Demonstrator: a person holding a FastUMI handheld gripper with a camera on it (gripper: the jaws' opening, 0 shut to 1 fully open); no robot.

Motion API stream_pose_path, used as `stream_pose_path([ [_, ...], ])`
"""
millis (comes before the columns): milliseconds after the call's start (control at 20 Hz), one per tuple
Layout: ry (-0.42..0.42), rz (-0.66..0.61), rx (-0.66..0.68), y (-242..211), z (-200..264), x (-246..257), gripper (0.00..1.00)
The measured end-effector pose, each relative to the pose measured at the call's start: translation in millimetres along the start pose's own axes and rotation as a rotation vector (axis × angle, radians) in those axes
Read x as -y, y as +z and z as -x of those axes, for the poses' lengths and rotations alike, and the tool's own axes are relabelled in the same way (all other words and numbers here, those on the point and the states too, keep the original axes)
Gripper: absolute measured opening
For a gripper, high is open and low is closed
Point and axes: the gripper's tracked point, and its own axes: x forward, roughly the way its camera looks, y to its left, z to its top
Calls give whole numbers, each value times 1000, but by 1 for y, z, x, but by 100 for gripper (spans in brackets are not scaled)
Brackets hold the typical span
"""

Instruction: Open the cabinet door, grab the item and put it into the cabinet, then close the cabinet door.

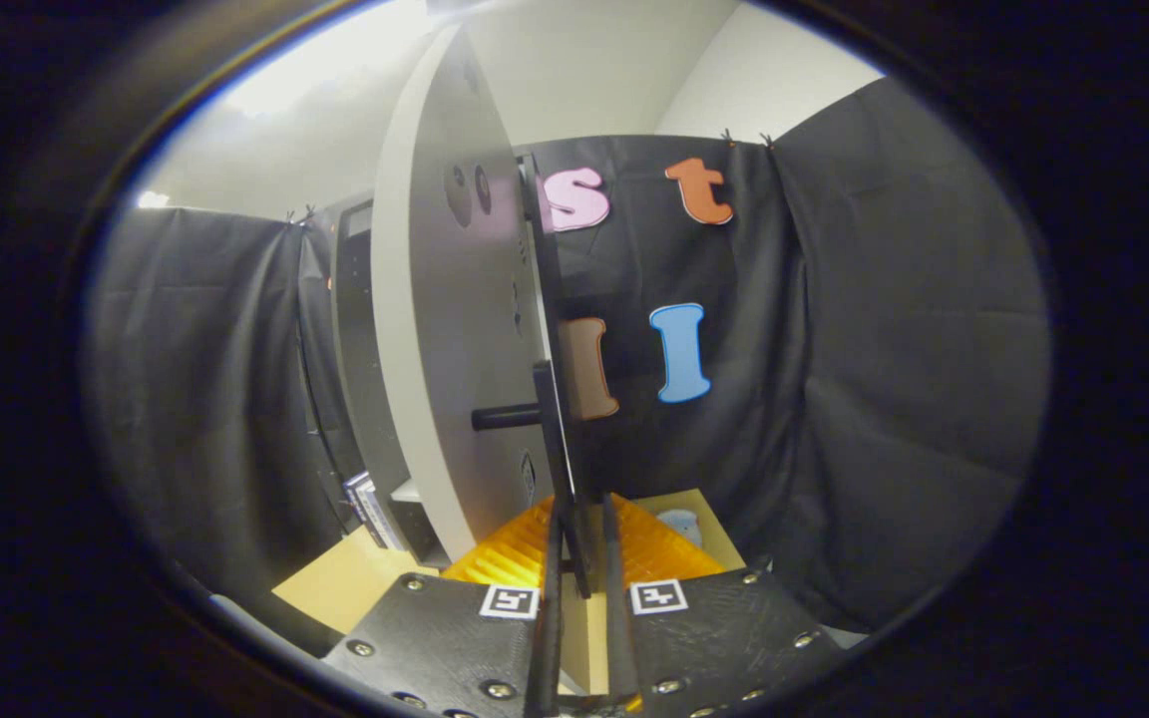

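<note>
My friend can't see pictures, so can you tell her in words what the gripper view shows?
The gripper's two fingers are nearly closed around the thin dark handle of a white cabinet door, which stands partly open and edge-on just ahead. Below the door are a wooden table and something ridged and orange, with black cloth walls behind.

The open door and its handle stood close ahead of the nearly closed fingers, blocking the left; room lay rightward toward the cloth wall.
</note>
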Motion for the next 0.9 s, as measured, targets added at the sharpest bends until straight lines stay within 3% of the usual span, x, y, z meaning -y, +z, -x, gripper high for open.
stream_pose_path([
  [500,-100,-10,150,34,57,-12,19],
  [750,-93,-14,165,23,70,-77,24],
  [900,-82,0,147,3,64,-126,34],
])
